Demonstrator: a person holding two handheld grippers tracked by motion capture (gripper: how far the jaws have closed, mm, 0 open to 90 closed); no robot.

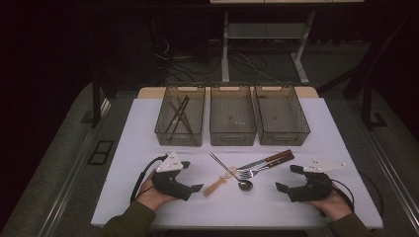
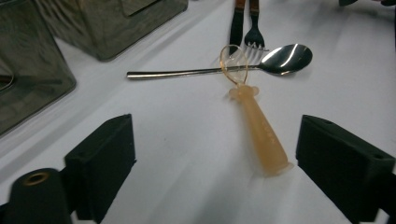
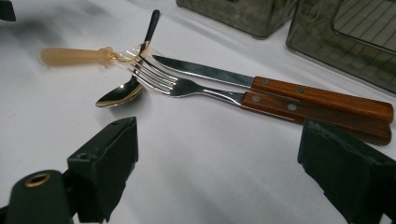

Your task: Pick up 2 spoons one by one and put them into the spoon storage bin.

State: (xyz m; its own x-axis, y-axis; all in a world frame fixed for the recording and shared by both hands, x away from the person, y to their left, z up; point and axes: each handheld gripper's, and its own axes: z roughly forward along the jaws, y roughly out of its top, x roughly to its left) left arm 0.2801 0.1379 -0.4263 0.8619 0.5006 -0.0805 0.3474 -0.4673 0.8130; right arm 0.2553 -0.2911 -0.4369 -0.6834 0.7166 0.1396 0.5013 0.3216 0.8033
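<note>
Cutlery in a loose pile mid-table on white cloth-like table cover [image 1: 123, 197], between both grippers. Steel spoon [image 1: 236, 178]: thin straight handle, shiny oval bowl, lies across the pile. Amber plastic spoon [image 1: 217, 185]: translucent, thick round ribbed-looking handle with flared end, clear loop-shaped bowl resting over the steel spoon's handle, touching it. Fork [image 1: 257, 169] and knife [image 1: 269, 160]: polished steel, brown wooden handles with metal rivets, lying side by side, near parallel, fork tines touching the spoon area.

Left gripper [image 1: 190, 177]: matte black blocky jaws, spread apart, nothing between them, held low at the table near the amber handle's end; grey three-cornered plate on top, black cable trailing. In the left gripper view the amber spoon [image 2: 259, 126] sits between the jaws' line, closer to the right-hand jaw, not touched.

Right gripper [image 1: 289, 178]: same black build, jaws apart, empty, near the wooden handles. In the right gripper view the fork [image 3: 210, 91] and knife [image 3: 280, 86] lie just ahead of the jaws, untouched.

Three smoky translucent plastic bins in a row at the far edge: left bin [image 1: 163, 128] holds dark thin sticks, chopstick-like; middle bin [image 1: 232, 136] and right bin [image 1: 296, 131] look close to empty, contents too small to tell
</note>
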